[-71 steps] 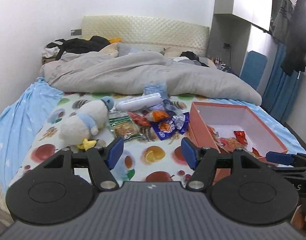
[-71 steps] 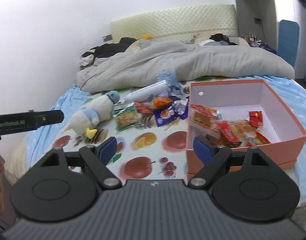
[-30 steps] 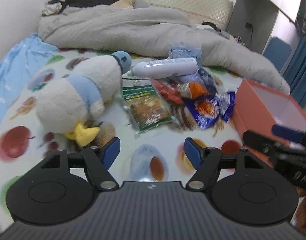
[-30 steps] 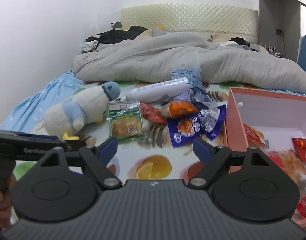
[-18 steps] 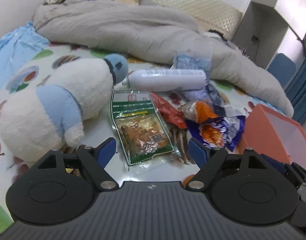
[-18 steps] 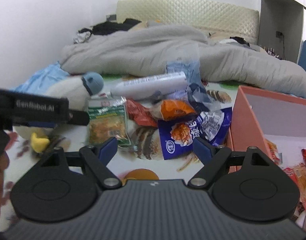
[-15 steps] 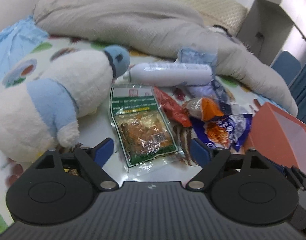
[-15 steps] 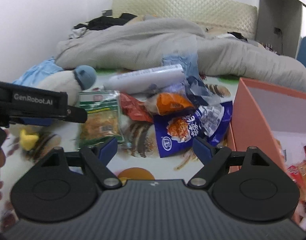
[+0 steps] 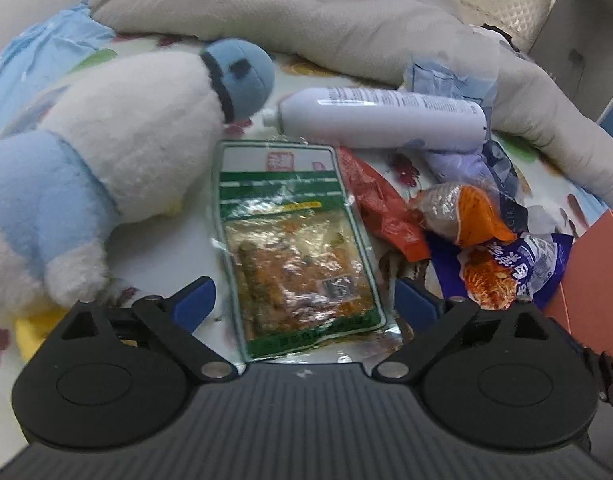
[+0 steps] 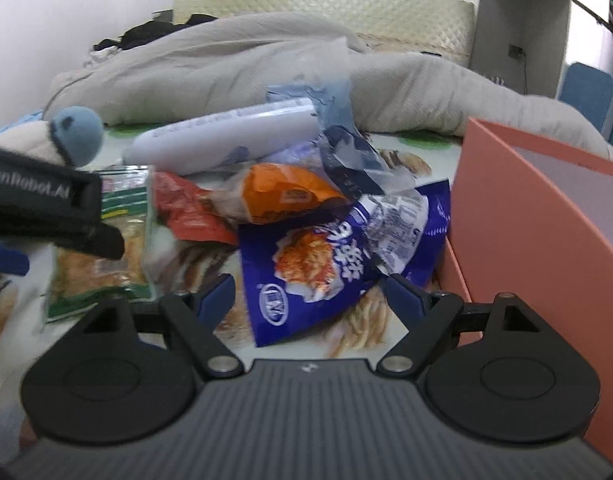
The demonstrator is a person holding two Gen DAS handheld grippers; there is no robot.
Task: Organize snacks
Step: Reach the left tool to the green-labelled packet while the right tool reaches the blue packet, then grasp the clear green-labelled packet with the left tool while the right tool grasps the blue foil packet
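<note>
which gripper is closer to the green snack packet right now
Left. The left gripper hovers right over the green snack packet, which lies between its open jaws, not yet gripped. The right gripper is off to the side, over the blue packet.

A green-bordered snack packet [image 9: 294,248] with an orange filling, a red wrapper [image 9: 380,204] at its three o'clock, a blue noodle bag [image 10: 338,256], a white-and-blue plush [image 9: 106,152], a salmon-pink box [image 10: 538,216], a fruit-print sheet [image 9: 154,256].
</note>
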